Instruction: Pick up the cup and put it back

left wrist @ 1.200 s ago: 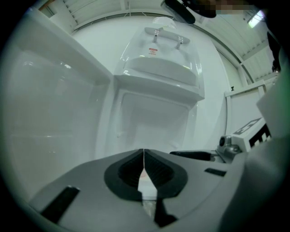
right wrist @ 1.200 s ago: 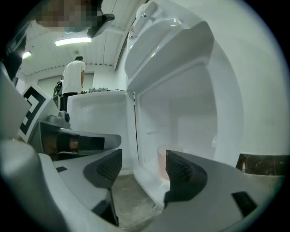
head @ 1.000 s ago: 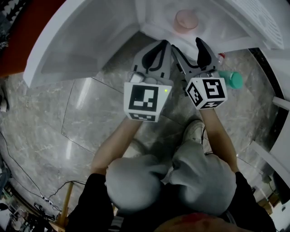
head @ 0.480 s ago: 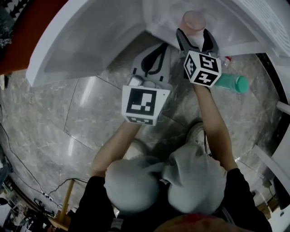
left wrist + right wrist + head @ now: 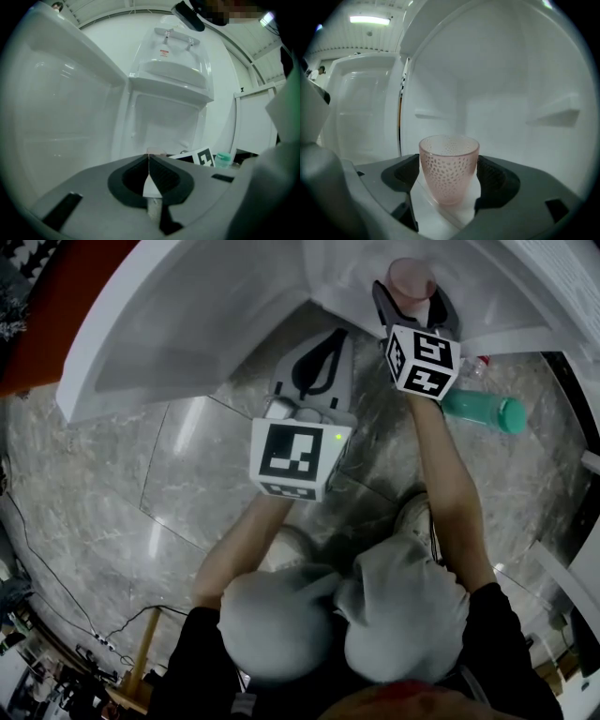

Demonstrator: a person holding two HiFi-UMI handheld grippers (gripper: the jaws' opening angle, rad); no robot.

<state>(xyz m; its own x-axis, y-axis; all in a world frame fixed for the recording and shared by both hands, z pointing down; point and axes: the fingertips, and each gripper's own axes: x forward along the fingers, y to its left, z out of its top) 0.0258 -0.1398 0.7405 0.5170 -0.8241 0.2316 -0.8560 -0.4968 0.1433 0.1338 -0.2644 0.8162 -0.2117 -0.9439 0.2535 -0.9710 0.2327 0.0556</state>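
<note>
Cup (image 5: 449,168) stands in right claw (image 5: 412,296), just opened wide.

floor (image 5: 103,493): grey marble tiles | fridge (image 5: 187,315): white, door open | ceiling lamp (image 5: 369,19): lit strip

The left gripper (image 5: 149,161), grey with black pads, has its jaws pressed together on nothing, aimed at a white open cabinet (image 5: 164,117) with a clear plastic shelf (image 5: 171,70) above; a black-and-white marker cube (image 5: 204,157) and teal bottle cap (image 5: 223,159) peek in at right
</note>
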